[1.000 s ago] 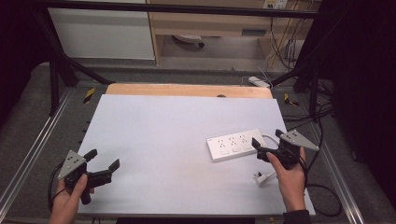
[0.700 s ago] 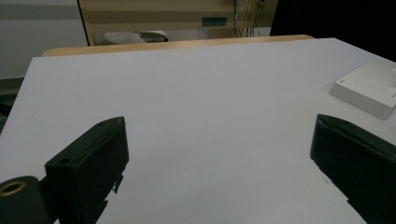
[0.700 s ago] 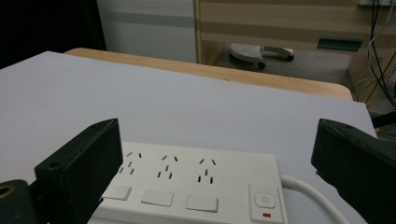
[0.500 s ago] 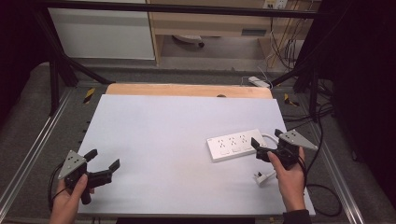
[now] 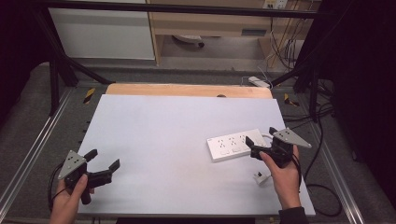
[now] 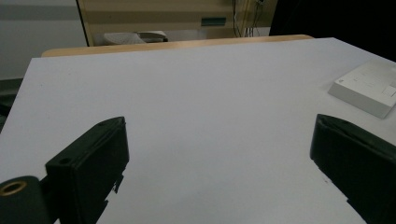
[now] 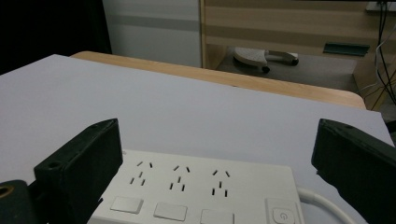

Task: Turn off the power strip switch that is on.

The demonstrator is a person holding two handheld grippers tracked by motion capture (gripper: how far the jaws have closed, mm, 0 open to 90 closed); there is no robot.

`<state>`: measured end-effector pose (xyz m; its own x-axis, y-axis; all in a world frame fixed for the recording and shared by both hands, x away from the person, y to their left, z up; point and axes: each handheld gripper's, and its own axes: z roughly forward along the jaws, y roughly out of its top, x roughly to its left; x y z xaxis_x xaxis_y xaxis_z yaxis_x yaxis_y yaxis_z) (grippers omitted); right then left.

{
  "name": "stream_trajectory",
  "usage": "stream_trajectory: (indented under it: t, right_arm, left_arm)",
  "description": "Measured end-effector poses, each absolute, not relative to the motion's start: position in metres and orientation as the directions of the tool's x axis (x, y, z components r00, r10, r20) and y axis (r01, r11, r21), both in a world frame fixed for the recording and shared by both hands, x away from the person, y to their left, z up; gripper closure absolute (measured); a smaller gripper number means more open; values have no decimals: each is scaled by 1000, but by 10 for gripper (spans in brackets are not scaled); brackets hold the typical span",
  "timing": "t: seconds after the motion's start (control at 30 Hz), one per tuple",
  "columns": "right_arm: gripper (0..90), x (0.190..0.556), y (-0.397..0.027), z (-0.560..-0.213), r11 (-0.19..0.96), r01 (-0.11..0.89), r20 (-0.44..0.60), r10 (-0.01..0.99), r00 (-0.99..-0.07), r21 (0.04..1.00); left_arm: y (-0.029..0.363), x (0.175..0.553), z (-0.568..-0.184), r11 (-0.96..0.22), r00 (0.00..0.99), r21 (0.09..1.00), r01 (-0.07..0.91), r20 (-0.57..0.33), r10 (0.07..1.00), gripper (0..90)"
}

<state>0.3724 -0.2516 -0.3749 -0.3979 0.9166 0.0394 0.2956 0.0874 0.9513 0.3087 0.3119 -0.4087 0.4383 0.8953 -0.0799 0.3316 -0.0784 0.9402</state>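
Note:
A white power strip [image 5: 232, 144] with several sockets lies flat at the right of the white table [image 5: 177, 126]. Its cable runs off its right end. My right gripper [image 5: 261, 136] hovers at that end, open, its jaws wide apart and holding nothing. In the right gripper view the power strip [image 7: 201, 191] lies just ahead, between the two black jaws and below them. A small white plug [image 5: 260, 177] lies on the table beside the right hand. My left gripper [image 5: 102, 160] is at the near left corner, open and empty. The left gripper view has the power strip [image 6: 369, 88] far off to the right.
A wooden board edge [image 5: 187, 89] runs along the table's far side. Metal frame rails [image 5: 42, 140] flank the table. Cables [image 5: 322, 196] trail on the floor at the right. A white cabinet [image 5: 102, 32] and a wooden shelf unit [image 5: 210, 23] stand beyond the table.
My right gripper has edged slightly forward and left toward the power strip's end. The left gripper has stayed put.

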Motion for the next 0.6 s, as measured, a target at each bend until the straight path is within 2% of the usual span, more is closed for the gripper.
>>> stream_trajectory:
  t: [0.6]
  right_arm:
    - [45,378,-233,-378,127,314,24,900,-436,941]
  left_arm:
    - [312,309,-409,-79,439,940,331,-79,895,47]
